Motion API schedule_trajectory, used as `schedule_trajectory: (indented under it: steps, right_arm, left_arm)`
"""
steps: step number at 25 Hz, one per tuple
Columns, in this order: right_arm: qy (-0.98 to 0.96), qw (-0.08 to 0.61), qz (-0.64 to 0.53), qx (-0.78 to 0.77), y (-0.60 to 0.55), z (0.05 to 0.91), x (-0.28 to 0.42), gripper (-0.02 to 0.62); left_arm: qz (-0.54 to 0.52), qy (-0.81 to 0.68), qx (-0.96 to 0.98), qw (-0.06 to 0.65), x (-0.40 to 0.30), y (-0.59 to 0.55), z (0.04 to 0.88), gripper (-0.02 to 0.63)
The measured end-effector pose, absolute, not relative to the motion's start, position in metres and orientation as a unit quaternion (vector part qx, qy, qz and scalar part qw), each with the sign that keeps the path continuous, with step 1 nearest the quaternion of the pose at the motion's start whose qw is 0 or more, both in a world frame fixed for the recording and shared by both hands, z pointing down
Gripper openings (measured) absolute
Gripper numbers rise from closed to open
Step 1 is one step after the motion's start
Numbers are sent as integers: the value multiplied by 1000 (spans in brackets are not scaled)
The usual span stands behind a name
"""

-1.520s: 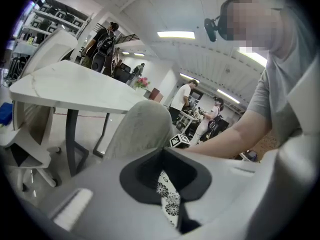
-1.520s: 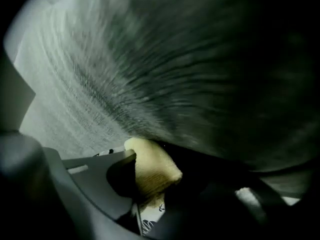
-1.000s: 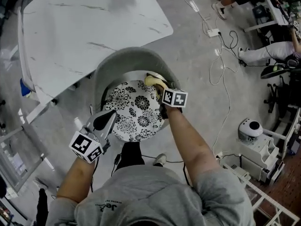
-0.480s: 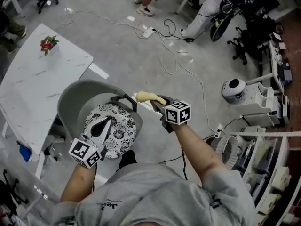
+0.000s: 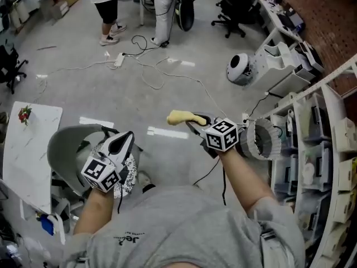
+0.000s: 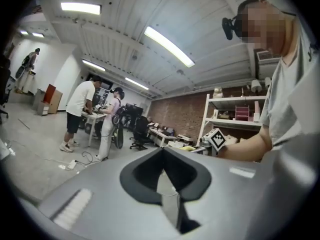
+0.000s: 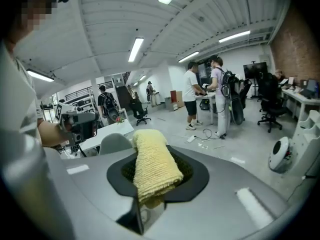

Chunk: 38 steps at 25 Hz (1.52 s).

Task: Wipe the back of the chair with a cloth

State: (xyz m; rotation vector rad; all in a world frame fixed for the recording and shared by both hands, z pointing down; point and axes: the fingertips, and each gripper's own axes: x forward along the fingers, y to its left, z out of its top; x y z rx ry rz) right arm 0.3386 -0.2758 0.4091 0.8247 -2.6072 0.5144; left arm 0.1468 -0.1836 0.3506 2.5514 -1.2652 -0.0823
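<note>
Our right gripper (image 5: 192,125) is clamped on a rolled yellow cloth (image 5: 178,117), held in the air well to the right of the grey chair (image 5: 64,149), with the cloth's long axis pointing back towards it. Our left gripper (image 5: 122,138), jaws together and empty, hovers over the chair's patterned seat cushion (image 5: 131,177) and is nearer, so we judge the cloth must travel left and down to reach the curved back. Shelf bins (image 5: 321,149) stand far right of the chair, contents unclear

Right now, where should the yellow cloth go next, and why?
Probably swing the right gripper left, toward the grey chair back. It is shut on the yellow cloth, but the cloth hangs over the floor, well apart from the chair, so nothing is being wiped.
</note>
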Motion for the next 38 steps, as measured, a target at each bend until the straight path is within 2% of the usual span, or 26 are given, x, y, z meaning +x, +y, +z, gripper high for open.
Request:
schedule_trajectory:
  steps: [6, 12, 17, 26, 38]
  right_arm:
    - [-924, 144, 163, 315, -226, 349, 471, 71]
    - [-929, 105, 152, 321, -193, 309, 532, 71]
    - [-935, 90, 131, 317, -175, 286, 521, 71]
    - [-936, 56, 108, 330, -169, 252, 476, 72]
    - [-937, 64, 99, 329, -182, 246, 466, 71]
  left_arm:
    - [-30, -395, 909, 129, 283, -162, 310, 37]
    - [-20, -364, 924, 116, 357, -131, 292, 38]
    - [-20, -339, 935, 104, 355, -126, 281, 37]
    - [-17, -315, 946, 74, 305, -143, 252, 37]
    - [-35, -337, 937, 84, 284, -151, 247, 37]
